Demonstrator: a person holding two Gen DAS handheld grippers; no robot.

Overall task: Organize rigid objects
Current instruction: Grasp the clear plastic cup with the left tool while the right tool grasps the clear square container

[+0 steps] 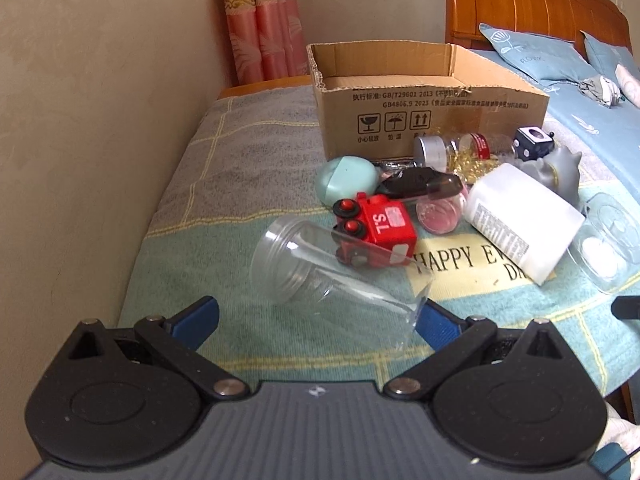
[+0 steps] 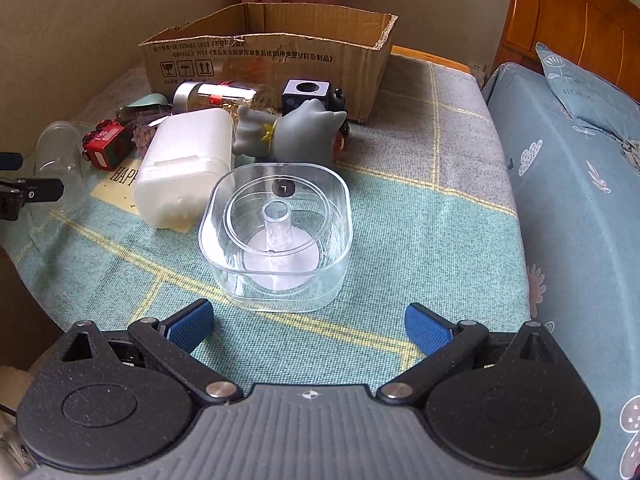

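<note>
A clear plastic jar [image 1: 336,276] lies on its side on the towel, its base end just ahead of my open left gripper [image 1: 316,320]. Behind it lie a red toy train [image 1: 376,232], a mint case [image 1: 346,178], a white container [image 1: 524,220] and a grey figurine [image 1: 560,168]. An open cardboard box [image 1: 420,92] stands at the back. My open right gripper [image 2: 306,326] sits just short of a clear square dish [image 2: 276,240], nothing between its fingers. The white container [image 2: 188,172], grey figurine [image 2: 296,136] and cardboard box [image 2: 272,52] lie beyond it.
A black cube [image 2: 306,98] and a bottle with a silver cap [image 2: 212,94] lie before the box. A wall runs along the left [image 1: 80,140]. A bed with blue pillows [image 2: 580,140] borders the right. The left gripper's tip [image 2: 24,192] shows at left in the right wrist view.
</note>
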